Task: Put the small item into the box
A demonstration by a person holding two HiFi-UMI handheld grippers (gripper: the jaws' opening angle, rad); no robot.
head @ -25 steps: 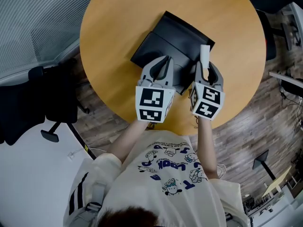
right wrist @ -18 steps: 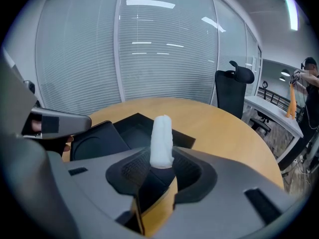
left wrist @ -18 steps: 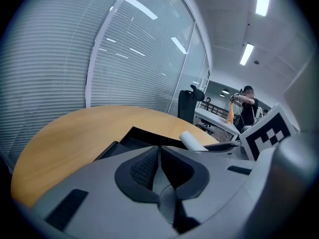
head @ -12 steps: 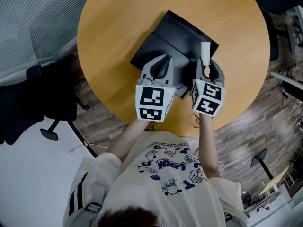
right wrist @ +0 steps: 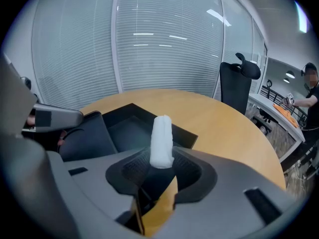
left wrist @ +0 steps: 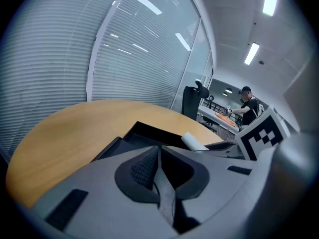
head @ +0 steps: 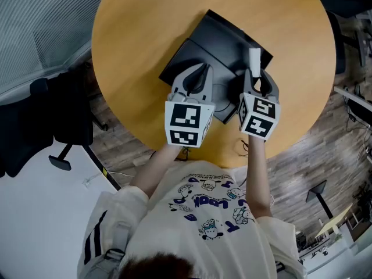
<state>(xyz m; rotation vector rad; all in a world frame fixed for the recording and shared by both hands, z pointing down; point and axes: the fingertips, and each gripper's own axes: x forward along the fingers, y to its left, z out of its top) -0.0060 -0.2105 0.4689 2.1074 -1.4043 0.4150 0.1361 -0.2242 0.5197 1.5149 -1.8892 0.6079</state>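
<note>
A black box (head: pixel 224 39) lies open on the round wooden table (head: pixel 145 22), its lid (head: pixel 186 60) beside it on the left. A small white roll (head: pixel 254 60) stands upright between the pads of my right gripper (head: pixel 256 77), which is shut on it at the box's near right edge. In the right gripper view the white roll (right wrist: pixel 161 141) sticks up over the box's hollow (right wrist: pixel 130 127). My left gripper (head: pixel 200 70) hovers over the lid, jaws shut together with nothing in them. The left gripper view shows the box's wall (left wrist: pixel 154 132) and the roll (left wrist: pixel 192 142).
A black office chair (head: pixel 55 118) stands left of the table on the wooden floor. Glass walls with blinds (right wrist: pixel 164 39) lie beyond the table, with another black chair (right wrist: pixel 239 83) there. A person (left wrist: pixel 247 103) stands at a far desk.
Both grippers have edged slightly right and further over the box. The right one still holds the white roll; the left stays shut.
</note>
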